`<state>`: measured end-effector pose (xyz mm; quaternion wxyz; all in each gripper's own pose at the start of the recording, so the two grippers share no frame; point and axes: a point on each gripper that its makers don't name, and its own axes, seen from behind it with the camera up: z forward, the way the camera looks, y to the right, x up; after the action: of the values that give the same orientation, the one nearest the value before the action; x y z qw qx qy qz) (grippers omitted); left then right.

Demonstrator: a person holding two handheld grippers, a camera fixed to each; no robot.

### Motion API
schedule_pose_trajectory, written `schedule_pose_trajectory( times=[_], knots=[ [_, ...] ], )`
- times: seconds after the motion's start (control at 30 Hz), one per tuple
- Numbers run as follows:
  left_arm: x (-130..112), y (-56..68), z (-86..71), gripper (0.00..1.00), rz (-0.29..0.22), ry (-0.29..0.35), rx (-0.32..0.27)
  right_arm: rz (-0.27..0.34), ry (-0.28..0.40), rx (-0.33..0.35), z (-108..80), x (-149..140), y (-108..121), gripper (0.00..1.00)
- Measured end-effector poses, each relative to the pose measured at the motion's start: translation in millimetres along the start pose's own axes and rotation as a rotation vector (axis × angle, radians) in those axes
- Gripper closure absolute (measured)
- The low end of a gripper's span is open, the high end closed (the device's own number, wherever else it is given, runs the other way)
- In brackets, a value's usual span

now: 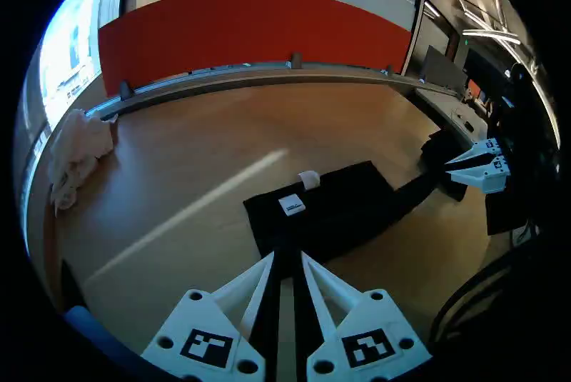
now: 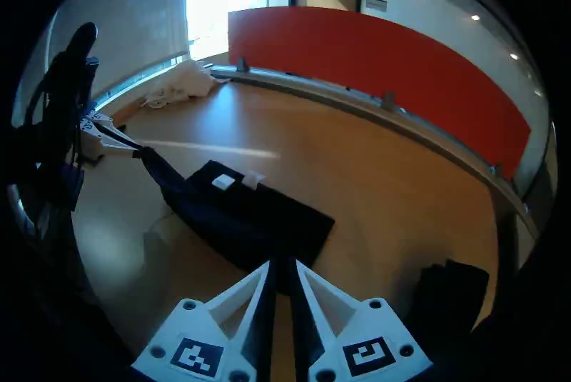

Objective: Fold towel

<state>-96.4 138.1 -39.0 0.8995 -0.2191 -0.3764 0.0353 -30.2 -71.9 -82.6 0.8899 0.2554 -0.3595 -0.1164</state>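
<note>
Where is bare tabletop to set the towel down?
Biggest bare patch of table: between the black towel, the white cloth pile and the rail under the red divider. Crowded: by the dark cloth stack, and the near side where left gripper and right gripper pinch the towel.

Bare wooden table (image 1: 214,132) is lying open left of and behind the dark towel (image 1: 335,203). White cloth heap (image 1: 75,153) is occupying the far-left corner. Red partition (image 1: 250,25) is closing off the back edge. Dark stack (image 2: 450,289) is sitting apart at right.
</note>
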Motion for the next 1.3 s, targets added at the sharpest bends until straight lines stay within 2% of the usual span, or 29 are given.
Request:
schedule_pose_trajectory(
  times=[0.3, 0.77, 0.97, 1.1, 1.3],
  knots=[
    [4, -11.9, 34.4, 0.89, 0.009, -0.016, 0.012, 0.019, -0.025, -0.019, 32.7, -3, 19, 0.89],
    [-4, -25.3, 85.4, 0.89, 0.011, -0.060, 0.017, 0.092, -0.067, -0.026, 78.8, -17, 41, 0.89],
    [-6, -32.4, 105.9, 0.89, -0.004, -0.073, 0.028, 0.120, -0.084, -0.024, 99.4, -21, 46, 0.89],
    [-6, -36.9, 116.6, 0.88, -0.009, -0.074, 0.035, 0.132, -0.093, -0.041, 110.2, -23, 53, 0.88],
    [-6, -45.8, 128.5, 0.84, 0.012, -0.079, 0.066, 0.138, -0.099, -0.060, 120.8, -23, 58, 0.86]
  ],
)
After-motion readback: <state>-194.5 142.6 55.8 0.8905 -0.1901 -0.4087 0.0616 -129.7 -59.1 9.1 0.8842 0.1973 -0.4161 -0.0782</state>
